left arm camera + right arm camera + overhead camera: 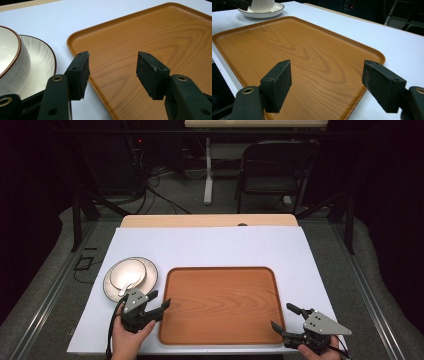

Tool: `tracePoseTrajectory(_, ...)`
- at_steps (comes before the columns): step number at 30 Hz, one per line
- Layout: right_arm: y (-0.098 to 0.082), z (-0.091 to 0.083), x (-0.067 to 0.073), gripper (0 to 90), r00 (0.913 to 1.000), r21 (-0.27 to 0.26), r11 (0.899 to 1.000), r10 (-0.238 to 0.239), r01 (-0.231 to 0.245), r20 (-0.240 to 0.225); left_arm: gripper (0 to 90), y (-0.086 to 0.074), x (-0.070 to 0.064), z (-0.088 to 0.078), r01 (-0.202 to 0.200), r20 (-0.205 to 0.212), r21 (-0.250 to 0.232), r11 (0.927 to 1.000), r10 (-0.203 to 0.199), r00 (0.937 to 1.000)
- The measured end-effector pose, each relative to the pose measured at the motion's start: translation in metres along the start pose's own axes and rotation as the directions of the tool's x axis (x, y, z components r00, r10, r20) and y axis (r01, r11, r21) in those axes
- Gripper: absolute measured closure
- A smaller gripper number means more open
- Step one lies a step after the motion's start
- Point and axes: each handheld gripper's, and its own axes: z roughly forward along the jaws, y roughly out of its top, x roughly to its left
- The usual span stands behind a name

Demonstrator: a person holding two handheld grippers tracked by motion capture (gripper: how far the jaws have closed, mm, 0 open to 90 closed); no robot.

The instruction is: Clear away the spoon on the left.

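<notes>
Both jaws were held wide and empty: the left gripper (159, 302) beside the bowl (128, 274) on its plate (150, 279), the right gripper (286, 317) at the tray (220, 302) corner. An approach was judged underway; the bowl's rim needed straddling next.

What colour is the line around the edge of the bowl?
Dark brown, on the white bowl's rim; the left gripper view shows it best.

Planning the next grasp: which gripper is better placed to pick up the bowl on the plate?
Left, probably. The left gripper is open right beside the bowl and plate. The right gripper is open too, but across the tray.
</notes>
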Motion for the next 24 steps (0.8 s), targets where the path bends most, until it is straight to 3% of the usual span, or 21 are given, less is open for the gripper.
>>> tracePoseTrajectory(16,0.000,0.000,0.000,23.2,1.0000,0.000,1.000,-0.003,0.003,0.002,44.1,-0.001,0.006,-0.002,0.049,-0.007,0.000,0.9988,-0.049,0.9988)
tracePoseTrajectory(24,0.000,0.000,0.000,23.2,1.0000,0.000,1.000,-0.005,0.005,0.001,51.9,-0.002,0.012,-0.007,0.083,-0.036,-0.009,0.9965,-0.083,0.9959)
